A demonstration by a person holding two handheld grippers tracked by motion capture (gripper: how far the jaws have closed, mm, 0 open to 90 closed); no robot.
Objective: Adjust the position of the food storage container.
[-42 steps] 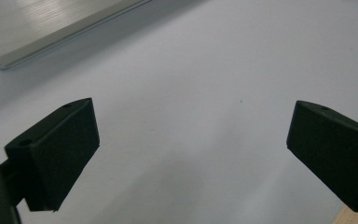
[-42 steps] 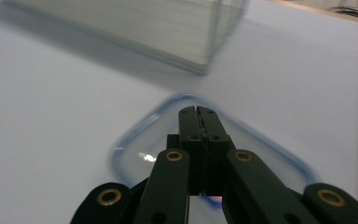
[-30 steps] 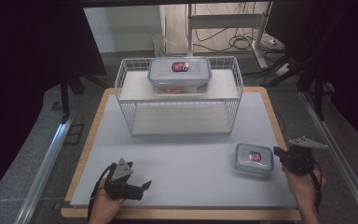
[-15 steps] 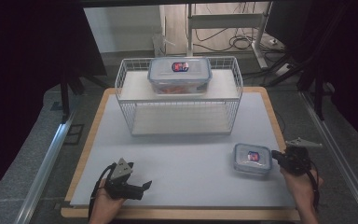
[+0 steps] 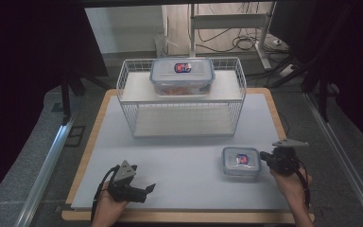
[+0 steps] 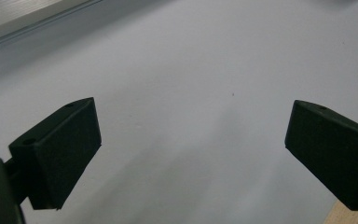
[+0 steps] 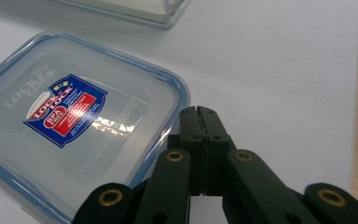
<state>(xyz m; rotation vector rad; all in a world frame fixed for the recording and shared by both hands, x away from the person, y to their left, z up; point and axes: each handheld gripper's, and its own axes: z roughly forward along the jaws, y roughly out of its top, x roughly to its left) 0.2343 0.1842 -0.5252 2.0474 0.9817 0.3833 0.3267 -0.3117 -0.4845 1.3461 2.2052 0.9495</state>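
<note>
Resting closed, jaws pressed flat together with nothing between them, the right tongs [image 7: 200, 116] sit at the edge of the small container [image 7: 70, 121], their tip just beside its blue-rimmed lid at roughly the 3 o'clock side of the box as the high view shows it. From above, the right tongs [image 5: 270, 157] and the small container [image 5: 240, 161] lie at about 4 o'clock on the counter [image 5: 179, 156]. The left tongs [image 5: 144, 190] hover over bare counter at about 7 o'clock, jaws spread wide apart, holding nothing.

Farther out, at 12 o'clock, a white wire rack [image 5: 182, 97] stands with a large lidded container [image 5: 182, 75] on its upper shelf.

The step in hand looks like taking hold of the small box. To do it well, the right tongs would first need to open wide enough to span the rim or a lid flap, then come in level and square to the wall so the smooth plastic does not skid away. The free left tongs could brace the far side at 9 o'clock.
</note>
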